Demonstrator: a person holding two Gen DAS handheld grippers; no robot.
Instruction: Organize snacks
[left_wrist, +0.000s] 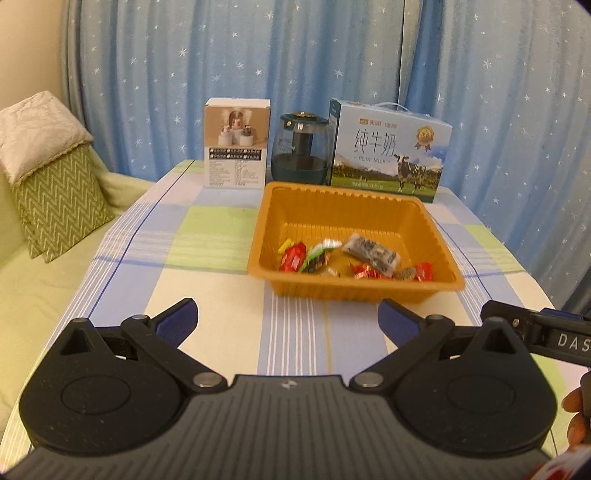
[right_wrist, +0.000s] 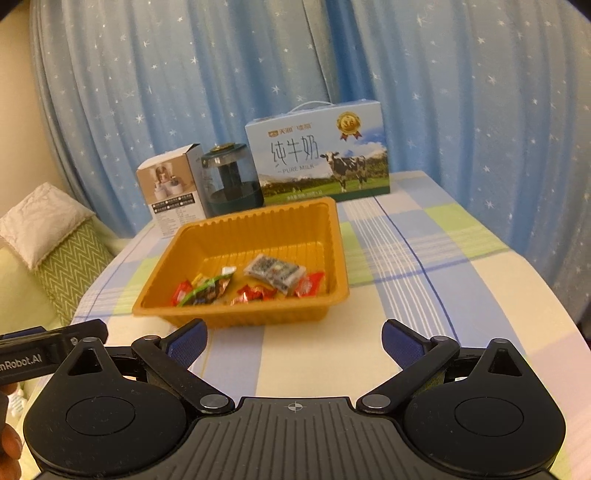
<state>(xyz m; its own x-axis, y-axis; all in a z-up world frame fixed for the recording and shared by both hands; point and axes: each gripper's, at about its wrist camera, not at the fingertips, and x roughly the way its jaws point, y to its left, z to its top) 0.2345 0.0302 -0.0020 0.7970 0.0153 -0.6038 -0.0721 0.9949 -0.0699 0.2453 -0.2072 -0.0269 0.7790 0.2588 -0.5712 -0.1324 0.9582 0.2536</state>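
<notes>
An orange plastic tray (left_wrist: 436, 236) (right_wrist: 332, 236) sits mid-table on the checked cloth. Inside lie several wrapped snacks: red candies (left_wrist: 293, 256) (right_wrist: 309, 285), a green-striped one (left_wrist: 320, 254) (right_wrist: 207, 290) and a grey-white packet (left_wrist: 373, 253) (right_wrist: 275, 271). My left gripper (left_wrist: 288, 321) is open and empty, hanging over the cloth short of the tray's near wall. My right gripper (right_wrist: 293, 338) is also wide open with nothing between its blue pads, just short of the tray. Each view shows part of the other tool at its edge.
Behind the tray stand a white product box (left_wrist: 236, 144) (right_wrist: 173, 192), a dark glass jar (left_wrist: 300, 149) (right_wrist: 232, 179) and a blue milk carton (left_wrist: 388, 151) (right_wrist: 317, 155). Star-patterned curtains hang behind. Cushions (left_wrist: 48, 177) (right_wrist: 55, 236) lie on a green sofa at the left.
</notes>
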